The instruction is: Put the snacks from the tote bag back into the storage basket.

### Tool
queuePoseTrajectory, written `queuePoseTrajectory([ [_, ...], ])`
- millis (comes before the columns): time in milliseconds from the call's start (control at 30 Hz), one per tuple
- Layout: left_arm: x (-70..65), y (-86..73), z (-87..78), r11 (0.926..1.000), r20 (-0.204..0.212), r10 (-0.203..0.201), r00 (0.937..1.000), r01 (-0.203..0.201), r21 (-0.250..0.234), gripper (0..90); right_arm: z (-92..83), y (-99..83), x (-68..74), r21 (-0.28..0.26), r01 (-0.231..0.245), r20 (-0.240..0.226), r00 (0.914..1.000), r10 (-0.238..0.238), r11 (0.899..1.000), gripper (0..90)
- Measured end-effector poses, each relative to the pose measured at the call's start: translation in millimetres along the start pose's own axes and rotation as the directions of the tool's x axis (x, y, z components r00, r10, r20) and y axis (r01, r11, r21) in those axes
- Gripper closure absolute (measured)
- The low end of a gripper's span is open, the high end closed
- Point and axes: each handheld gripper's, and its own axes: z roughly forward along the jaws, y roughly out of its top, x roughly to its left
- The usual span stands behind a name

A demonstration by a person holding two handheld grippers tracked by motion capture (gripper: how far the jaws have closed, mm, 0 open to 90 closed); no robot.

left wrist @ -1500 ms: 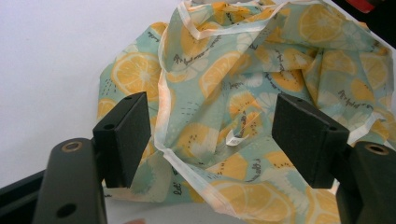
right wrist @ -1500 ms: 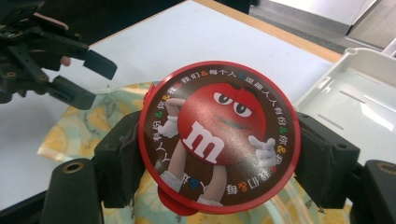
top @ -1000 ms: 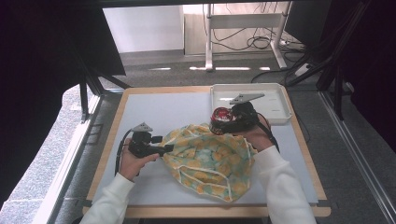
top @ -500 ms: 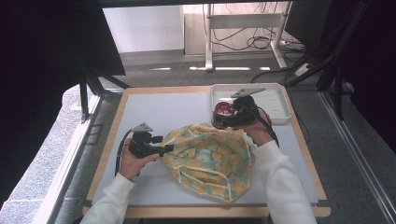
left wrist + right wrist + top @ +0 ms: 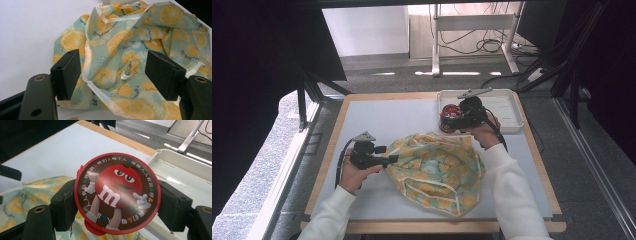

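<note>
Fingers [image 5: 62, 205] of right gripper [image 5: 462, 116] clamp the red candy tin [image 5: 116, 193] by its rim, lifted between cloth and white tray [image 5: 507, 107] | left gripper [image 5: 112, 75] fingers wide, straddling the lemon-print cloth [image 5: 130, 50] on the worktop [image 5: 377, 117] — likely ready to pinch its hem

On the round red tin [image 5: 117, 195] in your right gripper [image 5: 117, 202] you can read a white "m" on the red candy figure's chest, ringed by Chinese characters and "&" signs. The lemon-print cloth [image 5: 140, 50] before your left gripper [image 5: 112, 72] carries small script lettering, too blurred to read.
</note>
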Motion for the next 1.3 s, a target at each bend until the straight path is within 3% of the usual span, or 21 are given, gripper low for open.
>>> queuePoseTrajectory([
  [700,2.2,-0.2,-0.4,0.9999,0.010,-0.013,0.9999,0.013,0.002,29.1,23.0,5.3,-32.6,0.023,-0.037,0.045,0.9984,0.036,0.999,25.7],
  [833,2.5,-0.8,0.4,0.9999,0.010,-0.014,0.9999,0.014,0.004,29.1,30.8,7.0,-39.8,0.047,-0.043,0.063,0.9972,0.040,0.998,25.7],
  [1300,3.0,-1.3,0.8,0.9998,0.011,-0.016,0.9998,0.016,0.007,29.1,52.0,5.0,-54.2,0.075,-0.071,0.086,0.9942,0.064,0.995,25.7],
])
